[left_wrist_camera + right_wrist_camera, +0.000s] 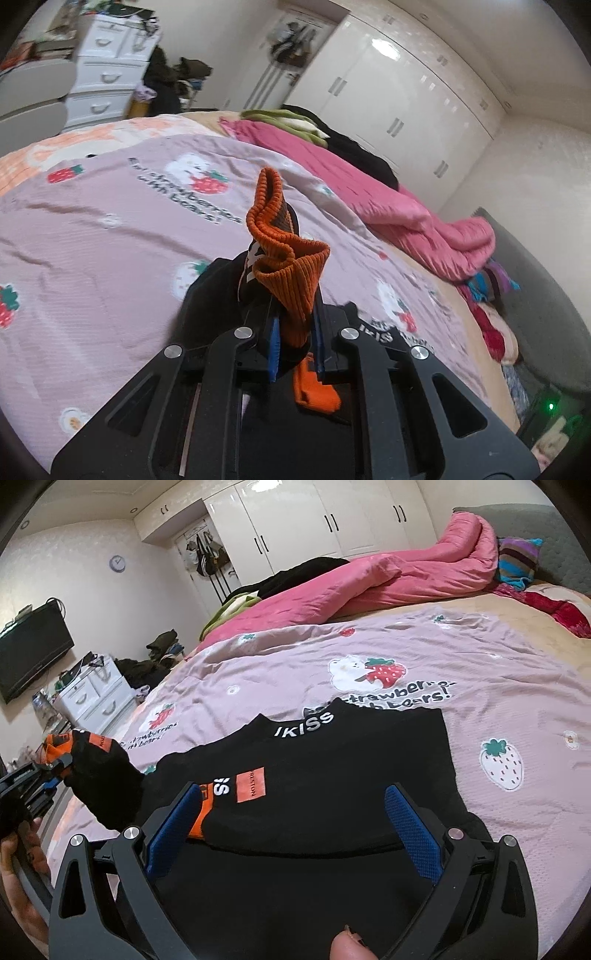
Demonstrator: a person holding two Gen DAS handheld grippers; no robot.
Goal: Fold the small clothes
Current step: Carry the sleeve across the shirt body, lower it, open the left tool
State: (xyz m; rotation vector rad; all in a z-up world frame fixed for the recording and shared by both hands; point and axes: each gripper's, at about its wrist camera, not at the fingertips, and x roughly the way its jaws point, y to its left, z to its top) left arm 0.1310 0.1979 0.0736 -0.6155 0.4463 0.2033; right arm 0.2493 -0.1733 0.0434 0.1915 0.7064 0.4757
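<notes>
left tool (295, 332): clamped on orange cuff (291, 266) | right tool (291, 830): jaws wide

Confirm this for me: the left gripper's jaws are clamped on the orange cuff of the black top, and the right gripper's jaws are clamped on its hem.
Half right. The left gripper is clamped on the orange cuff, as the left wrist view shows. The right gripper is not: in the right wrist view its jaws stand wide apart over the black top, which lies on the bed sheet, gripping nothing.
</notes>
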